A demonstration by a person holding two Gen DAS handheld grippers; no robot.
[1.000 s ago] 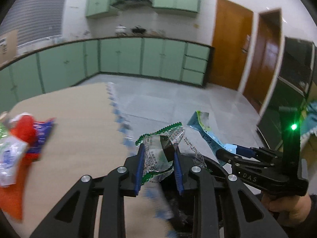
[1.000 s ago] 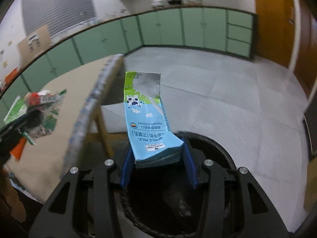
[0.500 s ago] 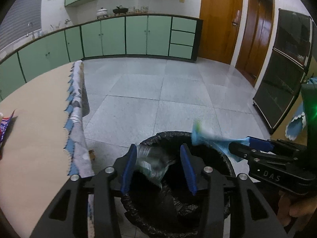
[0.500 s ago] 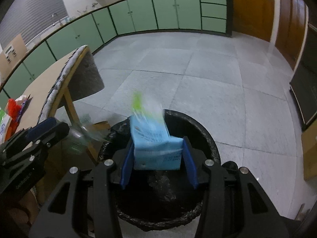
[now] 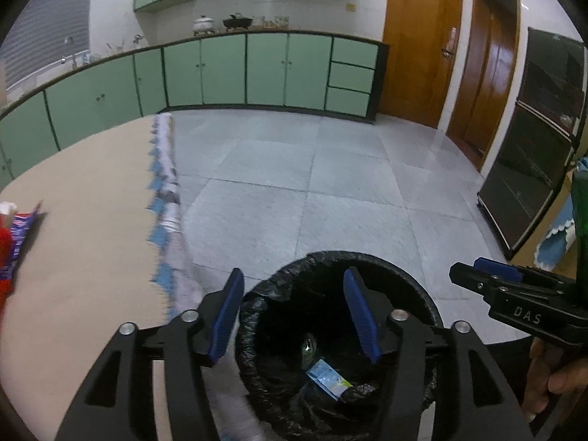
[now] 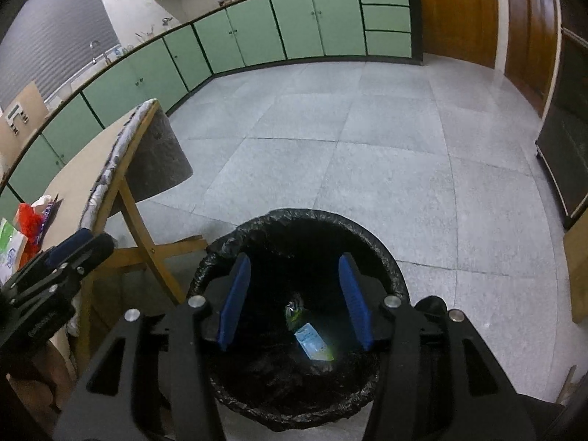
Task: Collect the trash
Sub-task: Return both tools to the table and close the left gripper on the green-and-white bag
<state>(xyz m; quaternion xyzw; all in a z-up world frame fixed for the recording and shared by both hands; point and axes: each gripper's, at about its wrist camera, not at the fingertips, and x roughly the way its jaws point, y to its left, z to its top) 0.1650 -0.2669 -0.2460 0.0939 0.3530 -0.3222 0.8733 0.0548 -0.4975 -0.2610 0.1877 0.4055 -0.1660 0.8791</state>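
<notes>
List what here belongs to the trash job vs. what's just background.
Job:
- bin, black liner
- milk carton inside it
- clear wrapper inside it
- wrappers on table, not collected
- left gripper and right gripper, both opening, nothing between them

Background:
- green cabinets
- pots on counter
- wooden doors

Right gripper opening, empty, over the bin (milk carton lies inside).
</notes>
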